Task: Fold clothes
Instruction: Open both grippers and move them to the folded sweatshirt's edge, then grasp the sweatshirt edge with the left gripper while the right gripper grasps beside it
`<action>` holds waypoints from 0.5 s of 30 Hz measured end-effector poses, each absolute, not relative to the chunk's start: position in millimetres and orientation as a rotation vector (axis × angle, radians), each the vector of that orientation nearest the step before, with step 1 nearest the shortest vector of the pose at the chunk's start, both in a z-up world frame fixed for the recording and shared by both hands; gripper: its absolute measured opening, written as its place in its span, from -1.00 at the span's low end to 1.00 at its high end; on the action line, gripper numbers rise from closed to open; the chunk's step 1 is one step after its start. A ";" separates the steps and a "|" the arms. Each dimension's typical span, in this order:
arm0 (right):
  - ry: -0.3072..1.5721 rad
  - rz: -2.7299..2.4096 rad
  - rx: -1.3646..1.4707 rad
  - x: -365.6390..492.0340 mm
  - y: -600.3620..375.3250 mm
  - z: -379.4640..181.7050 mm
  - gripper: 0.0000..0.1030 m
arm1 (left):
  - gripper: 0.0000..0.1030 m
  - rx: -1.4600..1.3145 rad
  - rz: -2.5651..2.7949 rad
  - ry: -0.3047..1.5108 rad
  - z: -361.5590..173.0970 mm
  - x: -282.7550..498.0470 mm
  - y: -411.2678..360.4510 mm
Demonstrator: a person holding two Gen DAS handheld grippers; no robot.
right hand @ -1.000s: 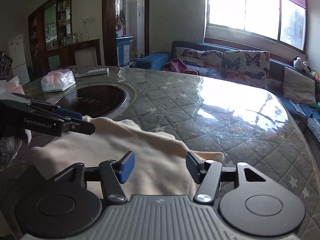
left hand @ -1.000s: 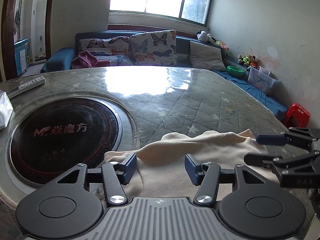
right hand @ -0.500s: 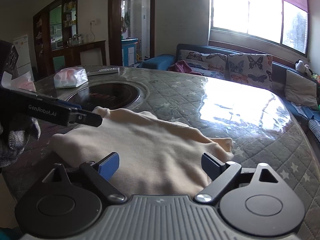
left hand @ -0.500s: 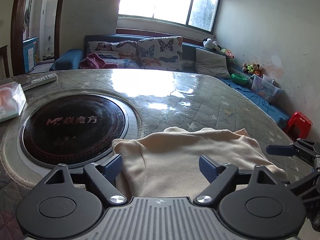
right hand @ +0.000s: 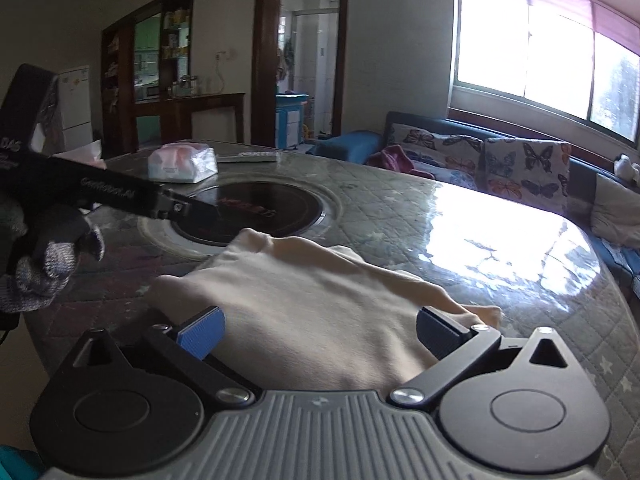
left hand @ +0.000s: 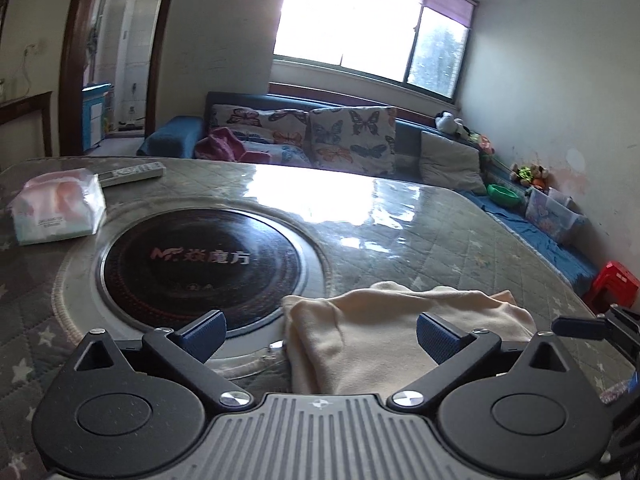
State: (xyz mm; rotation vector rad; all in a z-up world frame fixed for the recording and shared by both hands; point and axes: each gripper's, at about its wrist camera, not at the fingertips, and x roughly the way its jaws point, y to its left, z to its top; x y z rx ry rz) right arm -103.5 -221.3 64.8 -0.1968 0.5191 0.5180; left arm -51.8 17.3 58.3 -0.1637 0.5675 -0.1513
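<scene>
A cream garment [left hand: 384,332] lies folded on the quilted round table [left hand: 420,216], near its front edge; it also shows in the right wrist view [right hand: 320,312]. My left gripper [left hand: 320,336] is open and empty, raised just above the garment's left part. My right gripper [right hand: 320,330] is open and empty, above the garment's near edge. The left gripper shows at the left of the right wrist view [right hand: 188,208], held in a gloved hand. The right gripper's fingertip [left hand: 576,326] shows at the right of the left wrist view.
A black round hotplate [left hand: 200,264] is set in the table's middle. A tissue pack [left hand: 56,208] and a remote control [left hand: 132,172] lie at the far left. A sofa with butterfly cushions [left hand: 352,140] stands behind the table. A red stool [left hand: 612,284] is at the right.
Both grippers opened wider and pulled back and up from the garment. The garment lies still on the table.
</scene>
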 end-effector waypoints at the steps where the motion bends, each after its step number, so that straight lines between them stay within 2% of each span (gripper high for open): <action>1: 0.521 0.535 -0.211 -104.2 -216.3 65.1 1.00 | 1.00 -0.173 -0.136 0.573 58.7 -51.5 21.4; 4: 0.525 0.585 -0.252 -106.4 -201.3 65.8 0.99 | 1.00 -0.209 -0.096 0.582 59.7 -51.8 34.4; 7: 0.529 0.639 -0.297 -109.1 -184.8 66.3 0.82 | 0.98 -0.243 -0.071 0.586 60.3 -53.7 45.7; 12: 0.524 0.744 -0.407 -116.4 -145.6 62.2 0.49 | 0.60 -0.285 -0.069 0.595 58.4 -56.1 56.7; 15: 0.529 0.798 -0.432 -114.8 -129.0 61.0 0.37 | 0.58 -0.324 -0.078 0.605 54.8 -56.6 63.1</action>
